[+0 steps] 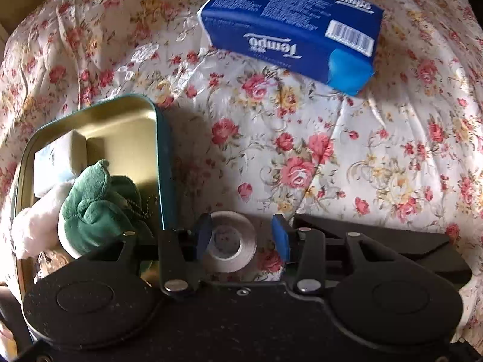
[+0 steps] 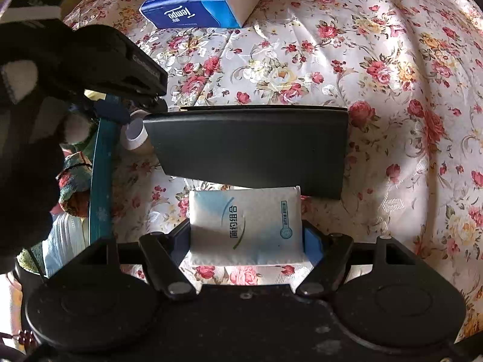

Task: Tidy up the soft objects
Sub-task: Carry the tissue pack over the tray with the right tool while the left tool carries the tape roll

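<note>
- Left wrist view: the left hand-held gripper is hovering with jaws apart around a tape roll, gripping nothing, just beside a teal tin holding a green plush toy. A blue tissue pack is lying farther off on the floral bedspread.
- Right wrist view: the right hand-held gripper is clamping a white tissue packet just above the bedspread, near a black case.

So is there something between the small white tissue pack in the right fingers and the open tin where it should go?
Nothing blocks the white tissue pack itself, but the left gripper hangs at the teal tin rim, over a tape roll.
</note>
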Demonstrator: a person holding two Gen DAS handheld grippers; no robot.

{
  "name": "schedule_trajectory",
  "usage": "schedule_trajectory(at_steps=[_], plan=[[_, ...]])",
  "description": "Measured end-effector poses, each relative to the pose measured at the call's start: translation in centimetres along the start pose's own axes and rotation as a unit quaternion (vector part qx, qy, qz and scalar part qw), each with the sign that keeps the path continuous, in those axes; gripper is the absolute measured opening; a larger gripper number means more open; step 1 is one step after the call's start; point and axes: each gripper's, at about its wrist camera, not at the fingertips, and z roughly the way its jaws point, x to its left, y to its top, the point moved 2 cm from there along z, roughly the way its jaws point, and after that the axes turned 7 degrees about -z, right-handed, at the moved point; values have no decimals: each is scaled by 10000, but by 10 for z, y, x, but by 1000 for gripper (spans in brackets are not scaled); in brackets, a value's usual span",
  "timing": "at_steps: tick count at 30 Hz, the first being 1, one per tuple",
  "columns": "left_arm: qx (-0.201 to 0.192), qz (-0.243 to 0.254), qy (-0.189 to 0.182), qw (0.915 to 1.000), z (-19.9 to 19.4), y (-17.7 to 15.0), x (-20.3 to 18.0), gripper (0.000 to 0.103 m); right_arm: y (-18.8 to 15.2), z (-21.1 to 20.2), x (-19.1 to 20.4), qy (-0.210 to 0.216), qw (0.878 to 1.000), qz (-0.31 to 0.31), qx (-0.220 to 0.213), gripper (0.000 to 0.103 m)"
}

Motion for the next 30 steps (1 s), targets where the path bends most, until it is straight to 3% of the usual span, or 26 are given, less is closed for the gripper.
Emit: schedule_trajectory(at_steps=[7,11,13,16,26,30], plan=[[-119,134,268,9995,4,-1,-4,45,0,0,-1,35,10000,-27,-11,73],[-141,14,224,9996,3,0,0,46,0,-1,-1,38,9999,-85,-41,73],[-100,37,256,9996,4,-1,0,53,1,-1,-2,48,9999,-82,-49,73],[64,83,354,9993,11,-3,-1,54,1,-1,-2,56,9999,-92,-51,73],[119,-320,26,9994,12,0,12,47,2,-4,-3,81,9996,-203,-158,73],[-232,-378,-9,9990,-7,4,15,47,4,-10,-3,56,9990,-269,-344,73]])
